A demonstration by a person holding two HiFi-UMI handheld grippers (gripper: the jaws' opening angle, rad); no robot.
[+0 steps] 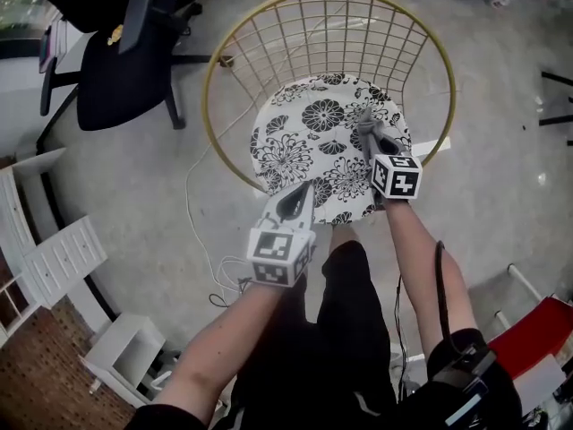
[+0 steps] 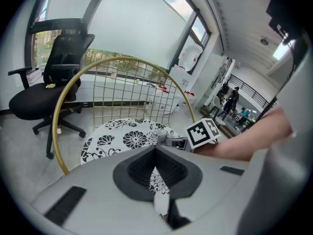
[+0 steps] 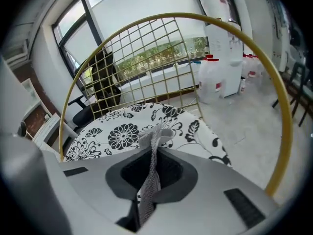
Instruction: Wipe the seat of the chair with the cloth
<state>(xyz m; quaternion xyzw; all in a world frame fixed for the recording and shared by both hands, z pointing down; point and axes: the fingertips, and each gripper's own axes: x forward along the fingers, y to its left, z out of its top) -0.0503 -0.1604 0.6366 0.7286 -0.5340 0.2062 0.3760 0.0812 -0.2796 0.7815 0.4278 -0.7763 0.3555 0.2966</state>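
Note:
A gold wire chair holds a round white seat printed with black flowers. My right gripper is over the seat's right part, shut on a grey mesh cloth that sticks up out of the jaws. In the right gripper view the gripper points across the seat. My left gripper hovers at the seat's near edge, shut, with nothing held. In the left gripper view the gripper faces the seat, and the right gripper's marker cube shows to the right.
A black office chair stands left of the wire chair. White shelving lines the left side, and a thin cable lies on the grey floor. A red object sits at the lower right. White jugs stand by the window.

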